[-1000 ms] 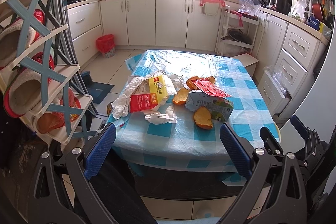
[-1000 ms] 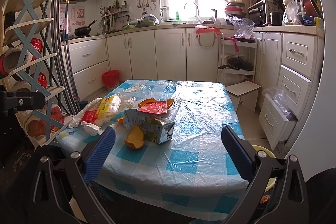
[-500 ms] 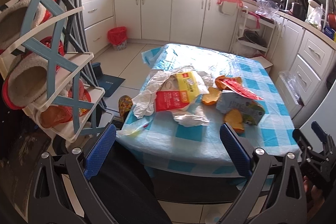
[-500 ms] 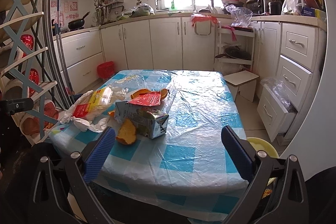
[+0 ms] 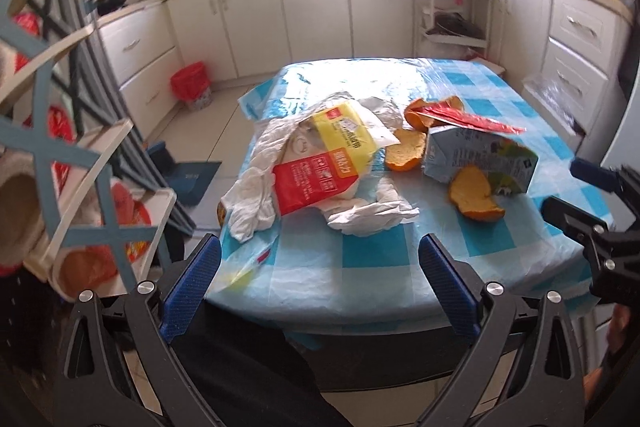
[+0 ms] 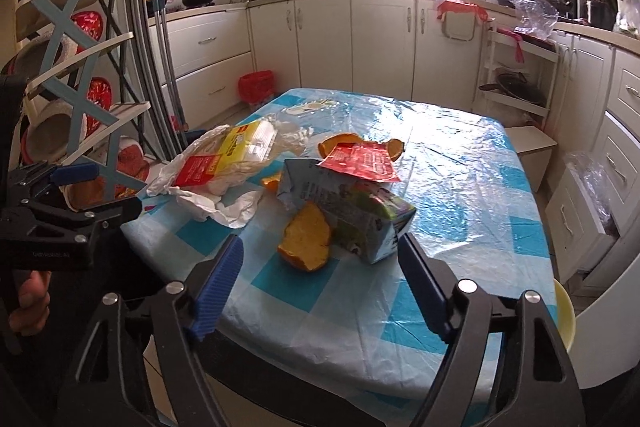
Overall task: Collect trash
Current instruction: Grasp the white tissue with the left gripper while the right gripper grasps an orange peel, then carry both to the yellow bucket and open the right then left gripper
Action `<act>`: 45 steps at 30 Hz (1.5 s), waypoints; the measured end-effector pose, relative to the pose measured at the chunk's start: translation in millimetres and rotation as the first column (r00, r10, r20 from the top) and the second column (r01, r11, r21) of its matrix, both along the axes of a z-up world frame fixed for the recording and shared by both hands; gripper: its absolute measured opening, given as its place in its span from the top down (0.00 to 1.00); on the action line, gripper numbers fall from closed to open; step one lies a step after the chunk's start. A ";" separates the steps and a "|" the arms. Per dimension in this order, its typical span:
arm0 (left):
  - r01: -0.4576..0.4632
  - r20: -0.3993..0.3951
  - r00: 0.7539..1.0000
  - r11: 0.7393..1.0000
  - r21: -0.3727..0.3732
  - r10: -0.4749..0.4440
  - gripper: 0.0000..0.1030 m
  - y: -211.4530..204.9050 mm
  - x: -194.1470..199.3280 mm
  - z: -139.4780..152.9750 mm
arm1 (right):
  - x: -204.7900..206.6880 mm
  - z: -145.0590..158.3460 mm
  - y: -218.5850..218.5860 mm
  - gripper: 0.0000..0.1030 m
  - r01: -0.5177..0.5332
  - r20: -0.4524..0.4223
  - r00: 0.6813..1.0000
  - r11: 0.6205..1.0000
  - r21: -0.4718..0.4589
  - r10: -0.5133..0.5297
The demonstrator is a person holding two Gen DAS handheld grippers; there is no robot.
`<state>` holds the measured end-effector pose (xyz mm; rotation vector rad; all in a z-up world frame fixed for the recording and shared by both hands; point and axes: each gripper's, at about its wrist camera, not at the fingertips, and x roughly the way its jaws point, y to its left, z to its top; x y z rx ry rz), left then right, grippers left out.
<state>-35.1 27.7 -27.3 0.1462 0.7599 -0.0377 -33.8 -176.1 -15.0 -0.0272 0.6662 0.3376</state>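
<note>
**Left wrist view: trash heaped on the table, both grippers spread and empty**

Left wrist view first, running left to right. A slipper rack [image 5: 60,163] stands off the table's left edge. The left gripper [image 5: 320,267] hovers before the near edge of the table [image 5: 360,267], its blue fingers [image 5: 192,283] spread wide with nothing between them. Near the near-left corner lies crumpled white tissue [image 5: 368,211], touching a red and yellow plastic package [image 5: 324,163]. Just beside it sit orange peels [image 5: 404,151], then a torn milk carton [image 5: 480,155] lying on its side with a red wrapper [image 5: 468,119] on top. Another peel [image 5: 474,197] leans against the carton's front. At the right edge the right gripper [image 5: 576,191] shows from the side.

In the right wrist view the right gripper [image 6: 320,279] hangs over the near edge, fingers [image 6: 420,279] wide apart and empty, the carton [image 6: 352,215] and peel [image 6: 306,237] just beyond them. A red bin [image 6: 256,87] stands on the floor past the far-left corner.
</note>
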 end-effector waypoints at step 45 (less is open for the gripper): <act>0.304 -0.059 0.936 0.883 -0.358 -0.347 0.97 -47.9 7.7 25.9 | 2.5 6.2 -101.0 0.95 0.116 -0.187 0.982 0.887 0.448 -0.034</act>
